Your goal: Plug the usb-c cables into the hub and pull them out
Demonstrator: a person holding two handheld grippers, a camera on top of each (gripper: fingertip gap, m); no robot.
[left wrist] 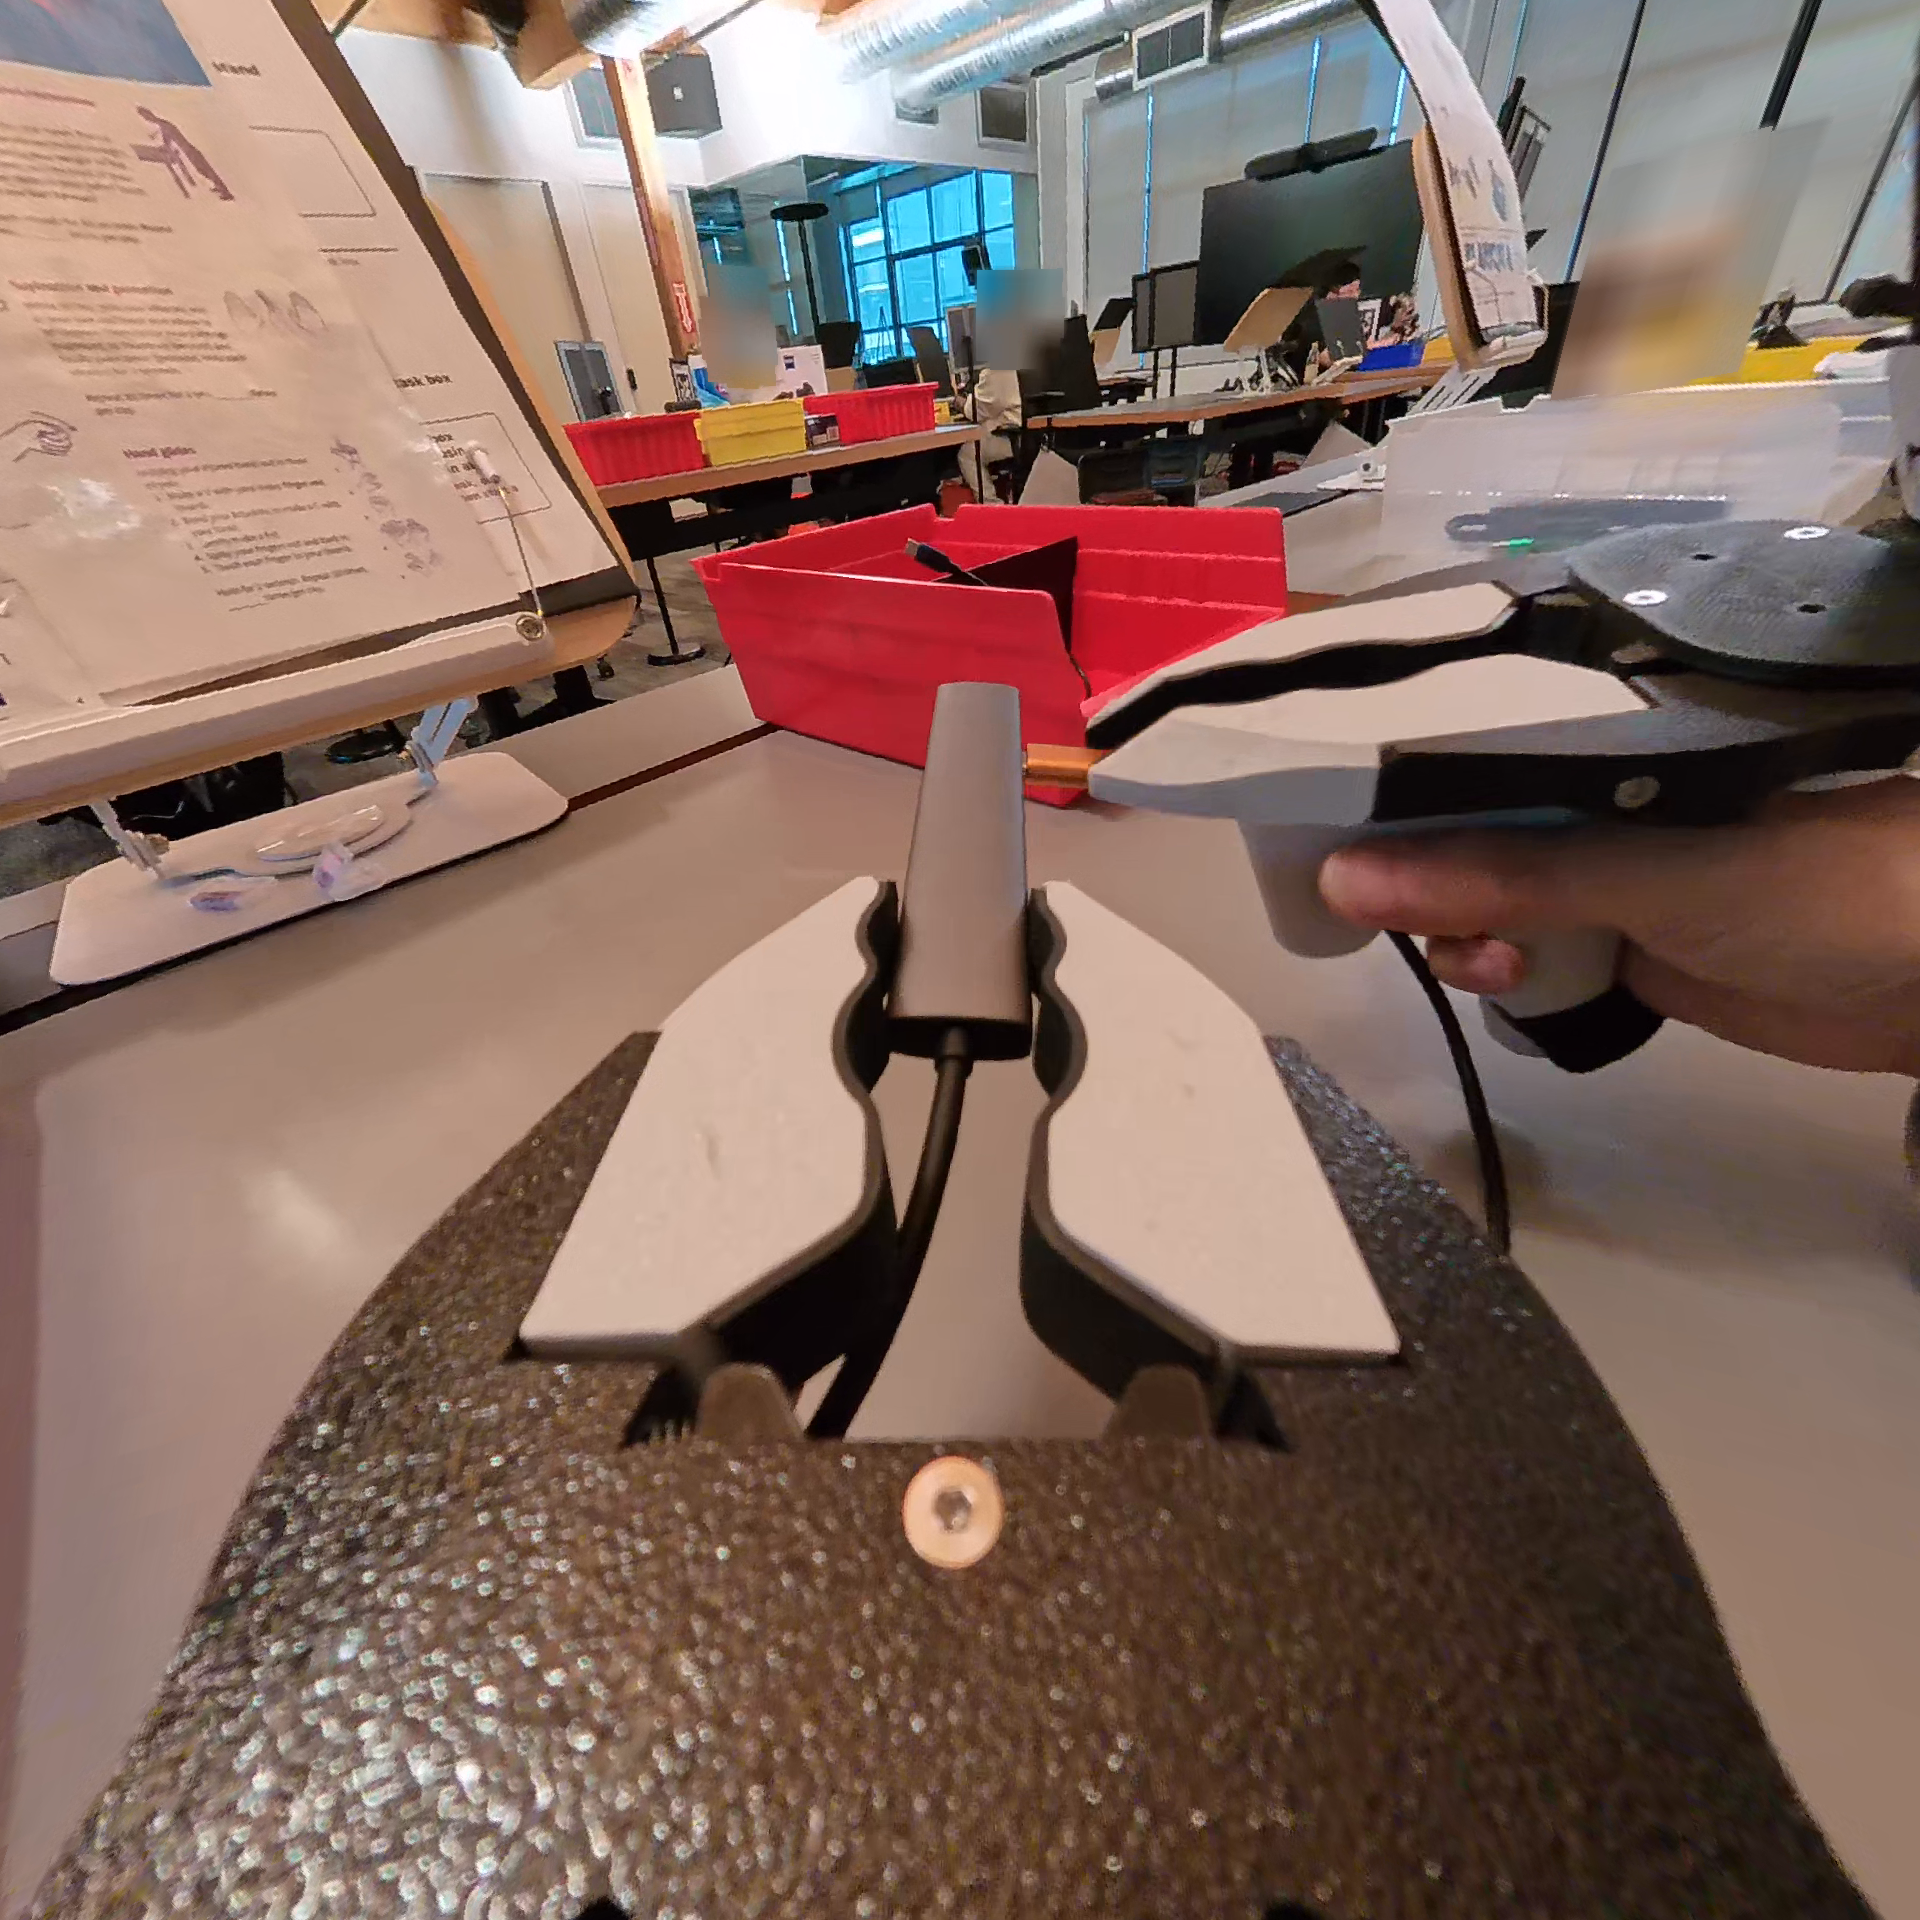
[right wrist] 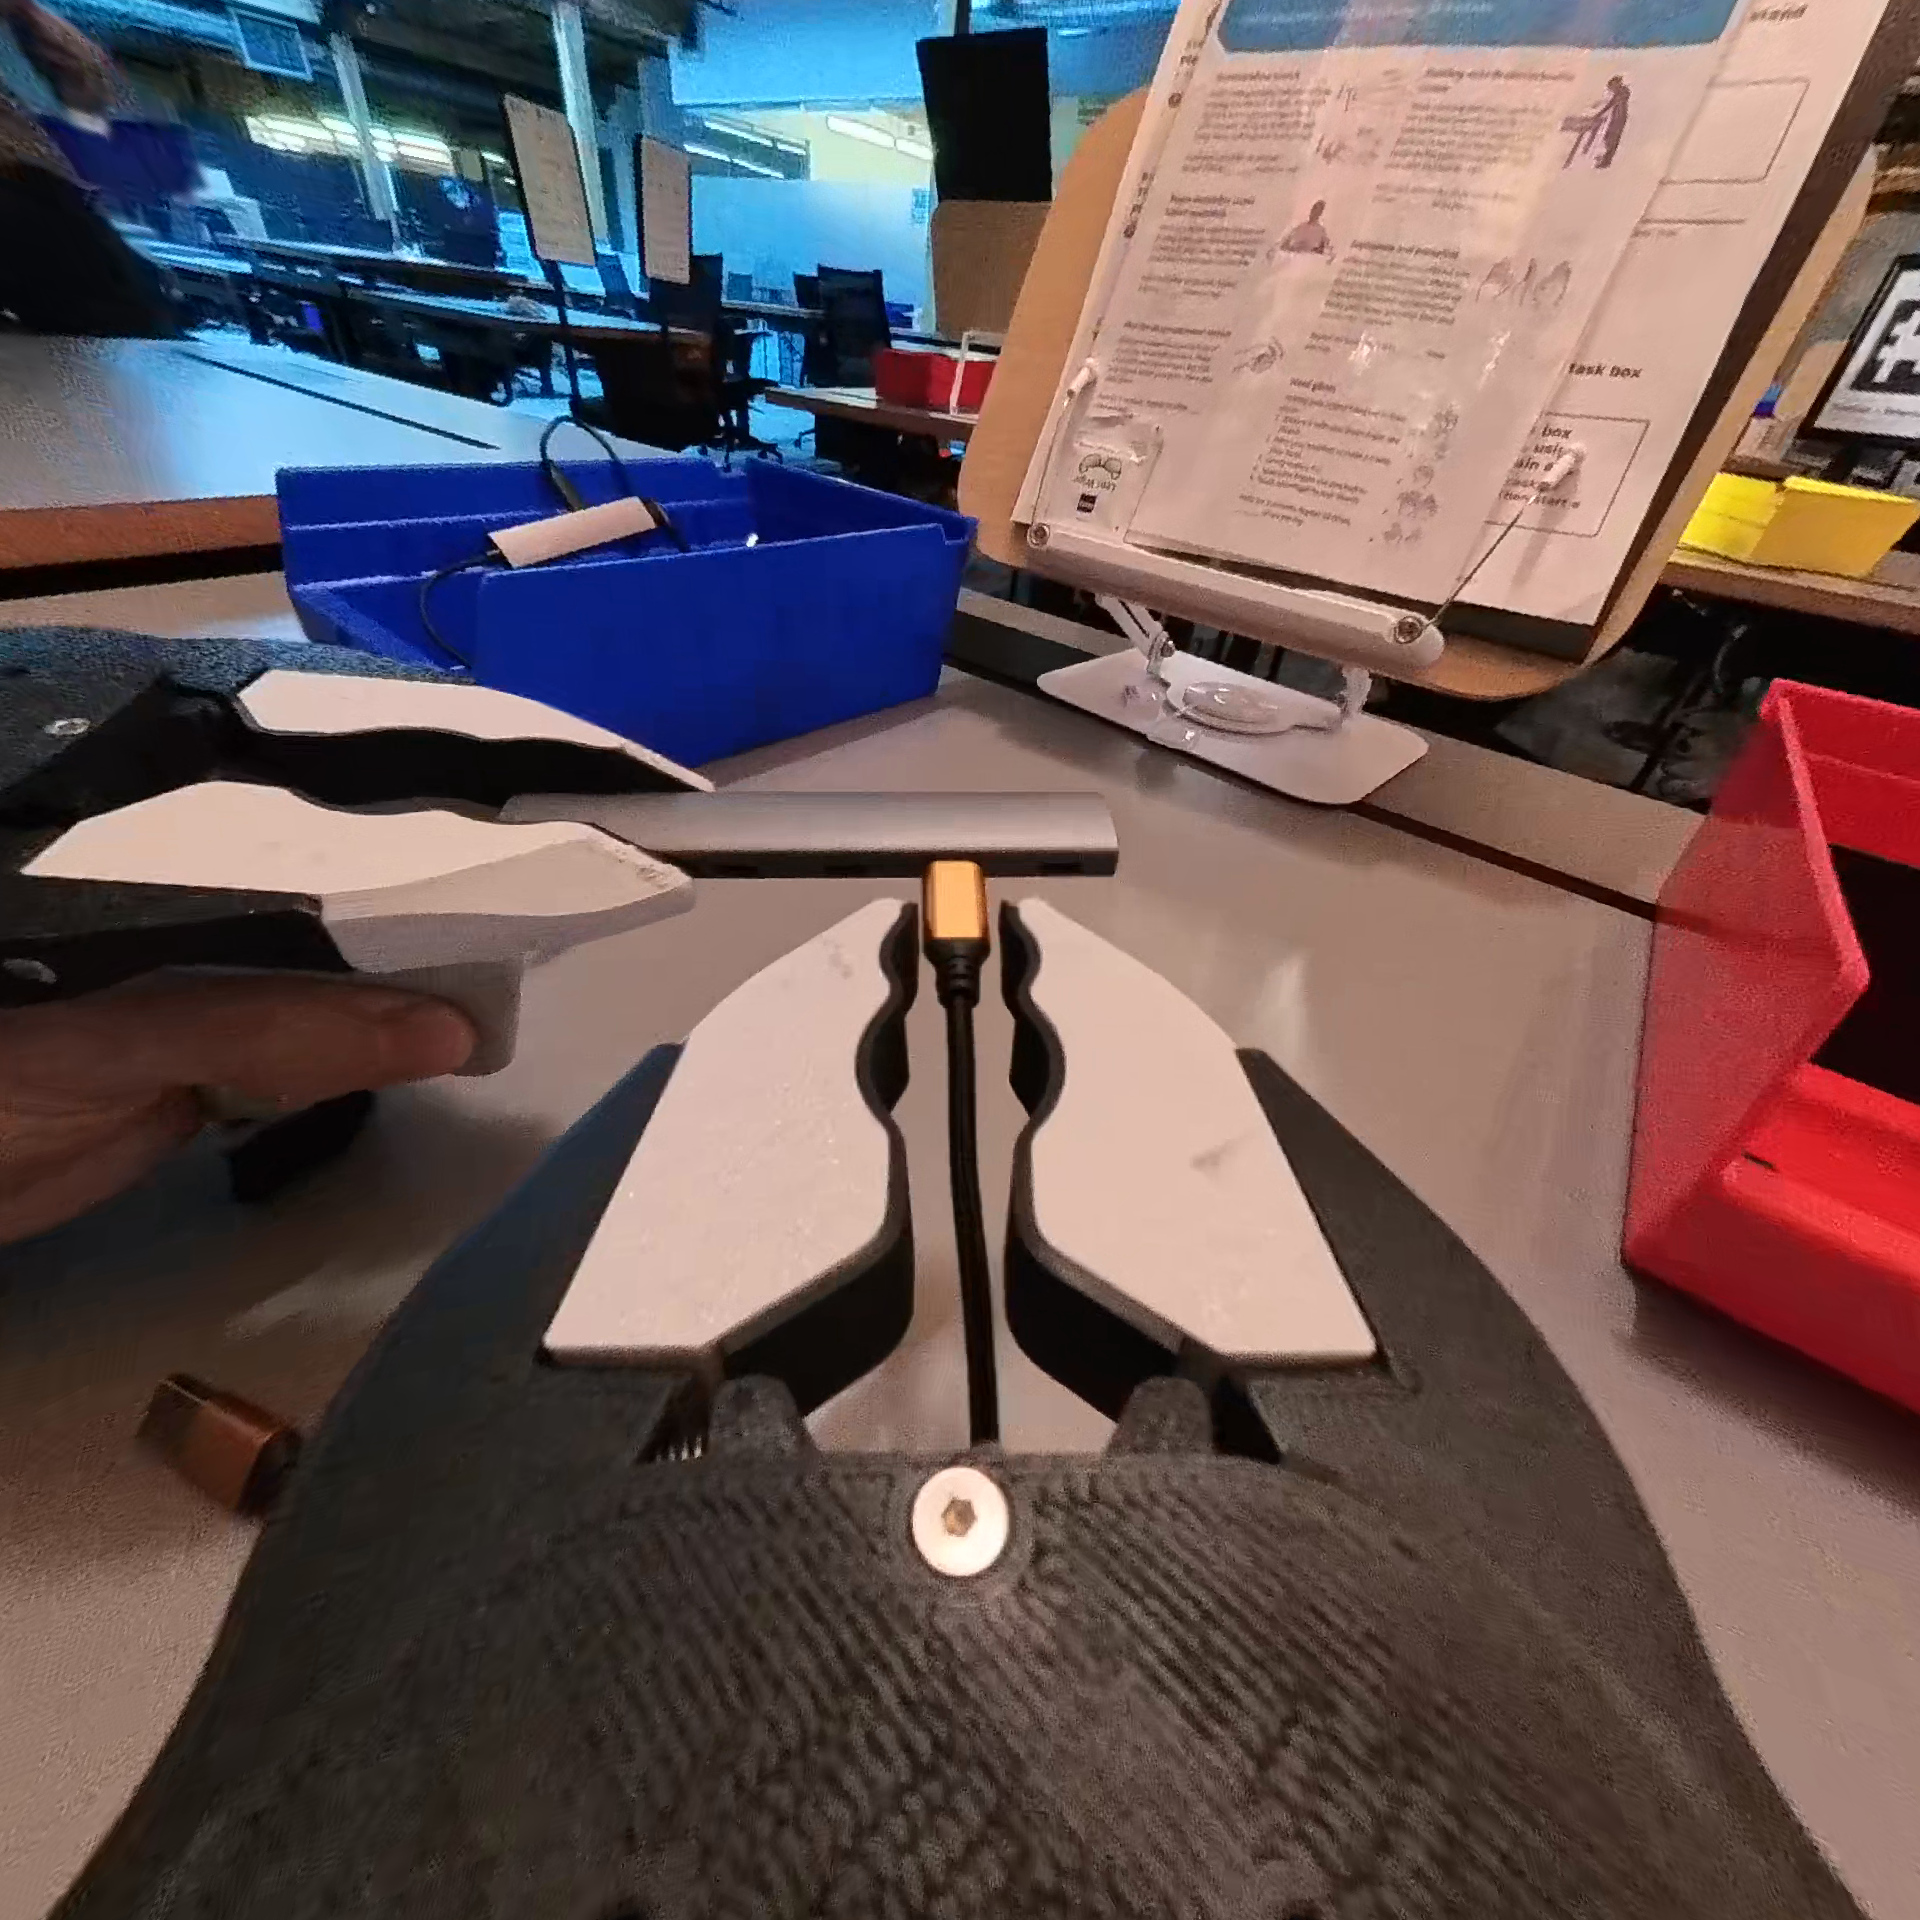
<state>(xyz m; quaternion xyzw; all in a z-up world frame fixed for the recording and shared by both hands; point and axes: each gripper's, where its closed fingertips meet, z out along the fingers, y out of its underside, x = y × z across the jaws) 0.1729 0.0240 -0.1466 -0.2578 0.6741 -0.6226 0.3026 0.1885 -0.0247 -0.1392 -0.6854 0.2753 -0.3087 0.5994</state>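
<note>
Above the grey table (right wrist: 1351, 1039), left claw (left wrist: 961, 914) clamped on the slim, rigid hub (left wrist: 966, 831), right claw (right wrist: 961, 925) pinching the stiff gold plug (right wrist: 954, 904) at a side port; probably light and slippery, best gripped by the plug shell, never the limp cord (right wrist: 971, 1195).

A grey table (right wrist: 1403, 997) with a smooth, faintly glossy top is carrying everything here. A dark seam is running across it toward its far side. A red bin (left wrist: 987, 634) is sitting on the table at its far part, and a blue divided bin (right wrist: 644, 613) is sitting on it well apart from the red one. Between them the white flat base (right wrist: 1236, 732) of a document stand is resting on the surface. Near the close edge a small bronze-coloured connector (right wrist: 213, 1439) is lying loose on the tabletop; its cable is hidden.
</note>
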